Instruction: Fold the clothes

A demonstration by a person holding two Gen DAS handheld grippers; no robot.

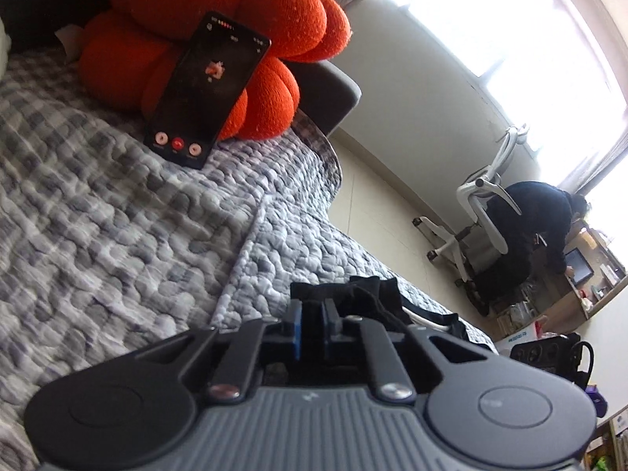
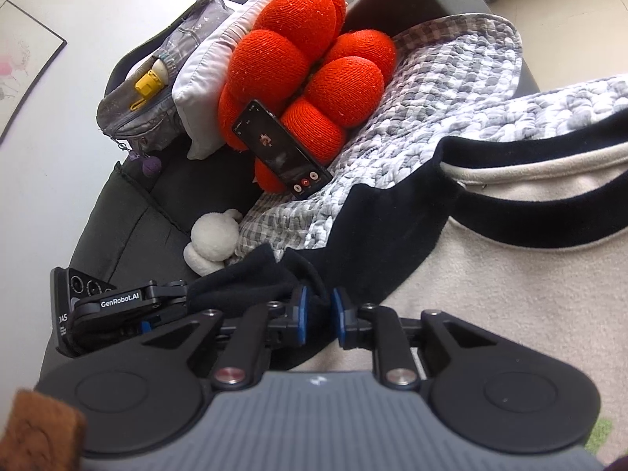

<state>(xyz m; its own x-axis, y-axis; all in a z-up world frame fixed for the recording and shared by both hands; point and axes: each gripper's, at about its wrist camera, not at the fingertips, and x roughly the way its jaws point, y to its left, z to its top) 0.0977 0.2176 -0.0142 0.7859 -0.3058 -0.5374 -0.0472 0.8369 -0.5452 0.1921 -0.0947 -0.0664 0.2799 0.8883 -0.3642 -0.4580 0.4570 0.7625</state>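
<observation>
A cream sweatshirt (image 2: 490,274) with a black collar and black sleeve (image 2: 376,227) lies on a grey-and-white quilt (image 2: 451,90). My right gripper (image 2: 318,314) is shut on a bunched fold of the black sleeve. My left gripper (image 1: 314,316) is shut on black fabric (image 1: 365,298) of the same garment, held just above the quilt (image 1: 117,216). The left gripper also shows in the right wrist view (image 2: 117,306), at the left, beside the bunched sleeve.
A phone (image 1: 208,90) leans on an orange cushion (image 1: 219,19) at the back of the sofa; both show in the right wrist view (image 2: 282,149) too. A grey bag (image 2: 157,90), a pillow and a white plush (image 2: 214,241) lie behind. A person sits at a desk chair (image 1: 482,227).
</observation>
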